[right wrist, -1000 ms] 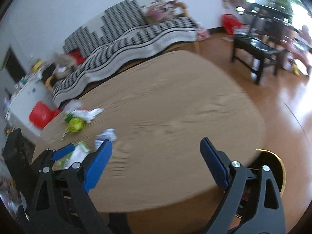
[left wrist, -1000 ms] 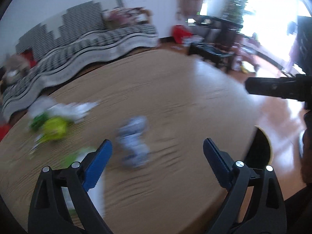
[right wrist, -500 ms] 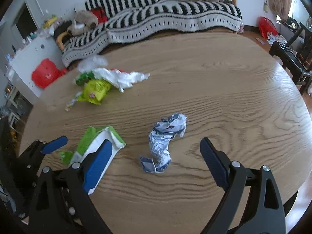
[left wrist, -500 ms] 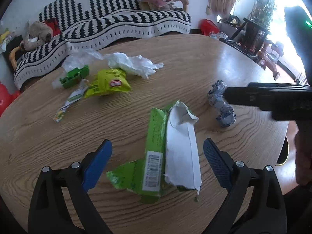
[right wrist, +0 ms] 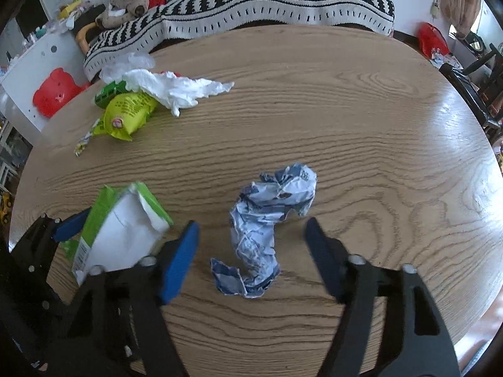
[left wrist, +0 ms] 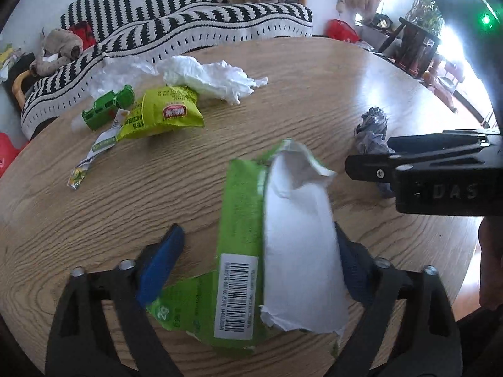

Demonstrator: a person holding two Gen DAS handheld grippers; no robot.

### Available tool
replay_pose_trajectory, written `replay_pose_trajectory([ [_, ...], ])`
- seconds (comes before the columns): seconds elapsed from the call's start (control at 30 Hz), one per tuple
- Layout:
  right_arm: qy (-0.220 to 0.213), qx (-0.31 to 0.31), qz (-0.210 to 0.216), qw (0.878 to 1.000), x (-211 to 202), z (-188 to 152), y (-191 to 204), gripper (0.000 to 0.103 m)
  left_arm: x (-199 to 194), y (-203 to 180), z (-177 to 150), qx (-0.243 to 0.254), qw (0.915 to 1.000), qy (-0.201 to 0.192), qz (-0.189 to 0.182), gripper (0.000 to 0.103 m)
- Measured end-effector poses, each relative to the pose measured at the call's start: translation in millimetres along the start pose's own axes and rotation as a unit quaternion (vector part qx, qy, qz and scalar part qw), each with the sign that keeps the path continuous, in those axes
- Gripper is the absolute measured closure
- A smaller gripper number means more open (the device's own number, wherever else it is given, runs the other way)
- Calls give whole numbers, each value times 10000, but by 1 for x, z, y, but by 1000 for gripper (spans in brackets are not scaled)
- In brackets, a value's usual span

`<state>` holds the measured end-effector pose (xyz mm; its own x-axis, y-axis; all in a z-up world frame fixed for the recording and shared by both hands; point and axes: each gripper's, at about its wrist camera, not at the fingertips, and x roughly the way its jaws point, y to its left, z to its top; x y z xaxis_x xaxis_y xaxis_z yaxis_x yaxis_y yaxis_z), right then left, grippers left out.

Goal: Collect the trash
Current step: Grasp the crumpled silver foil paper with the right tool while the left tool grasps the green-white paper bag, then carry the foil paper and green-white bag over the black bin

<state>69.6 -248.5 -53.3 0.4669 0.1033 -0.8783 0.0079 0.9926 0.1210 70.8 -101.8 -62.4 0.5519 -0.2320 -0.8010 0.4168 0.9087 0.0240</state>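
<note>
A torn green and white carton [left wrist: 270, 251] lies flat on the round wooden table [left wrist: 314, 78]. My left gripper [left wrist: 261, 251] is open with its blue pads on either side of the carton; the carton also shows in the right wrist view [right wrist: 122, 229]. A crumpled blue and white paper [right wrist: 267, 220] lies between the open jaws of my right gripper [right wrist: 251, 245]. That paper shows in the left wrist view [left wrist: 372, 128], partly hidden behind the right gripper. Farther back lie a yellow-green snack bag [left wrist: 163, 113], a white tissue [left wrist: 210, 78] and a green plastic piece [left wrist: 107, 106].
A thin wrapper strip [left wrist: 91, 157] lies left of the snack bag, clear plastic [right wrist: 129, 62] behind the tissue. A striped sofa [right wrist: 251, 3] stands behind the table, a red toy [right wrist: 55, 91] to the left, dark chairs [right wrist: 471, 78] to the right.
Both grippers have moved forward and down over the table. The carton now sits between the left jaws and the crumpled paper between the right jaws, both nearer than half a second ago.
</note>
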Motion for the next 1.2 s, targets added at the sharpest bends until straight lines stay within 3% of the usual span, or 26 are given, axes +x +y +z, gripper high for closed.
replay_pose_trajectory([
  [0.13,-8,-148,-120,9998,-3,-2,2,76,-4,-6,2,43,10000,-42,10,59],
  [0.2,-17,-165,-121,9998,-4,-3,2,76,-4,-7,2,32,10000,-43,5,64],
  [0.87,-221,-106,-105,9996,-23,-7,-9,77,-3,-13,9,-95,9999,44,50,64],
  [1.2,-386,243,-239,9987,-54,-26,-58,77,-6,-66,25,220,9996,-27,-186,64],
])
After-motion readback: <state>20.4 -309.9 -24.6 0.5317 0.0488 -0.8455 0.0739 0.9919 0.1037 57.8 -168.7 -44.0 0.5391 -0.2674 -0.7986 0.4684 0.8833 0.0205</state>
